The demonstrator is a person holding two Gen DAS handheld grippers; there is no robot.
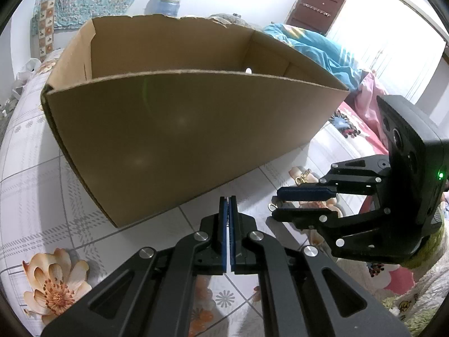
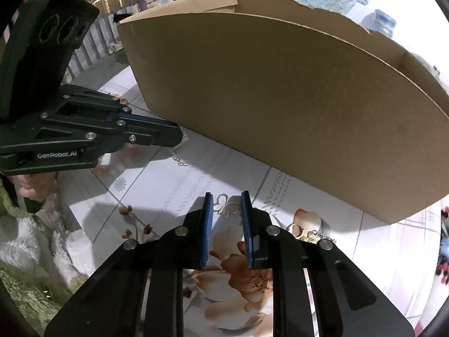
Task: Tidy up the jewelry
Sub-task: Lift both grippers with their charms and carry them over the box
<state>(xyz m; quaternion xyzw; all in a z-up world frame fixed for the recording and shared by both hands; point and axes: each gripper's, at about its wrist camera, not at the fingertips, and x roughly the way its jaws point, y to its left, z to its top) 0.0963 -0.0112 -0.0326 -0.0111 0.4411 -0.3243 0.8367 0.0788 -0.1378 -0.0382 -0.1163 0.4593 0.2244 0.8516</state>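
A gold wire pendant (image 2: 227, 207) with looped, heart-like shapes lies on the flowered bedsheet (image 2: 168, 191). My right gripper (image 2: 226, 196) has its blue pads closed against both sides of it. In the left wrist view the right gripper (image 1: 276, 203) shows a small loop (image 1: 271, 206) at its tips. My left gripper (image 1: 228, 199) is shut, pads together, nothing visible between them. In the right wrist view the left gripper (image 2: 181, 137) hovers over a silver chain (image 2: 179, 158); whether it pinches the chain I cannot tell. A gold ring and chain (image 2: 301, 231) lie beside the right finger.
A large open cardboard box (image 1: 179, 140) stands on the bed just behind both grippers, its near wall (image 2: 280, 98) close to the jewelry. More gold pieces (image 1: 304, 175) lie by its corner. Blue and pink bedding (image 1: 322, 50) is piled behind. A hand (image 2: 28, 188) holds the left gripper.
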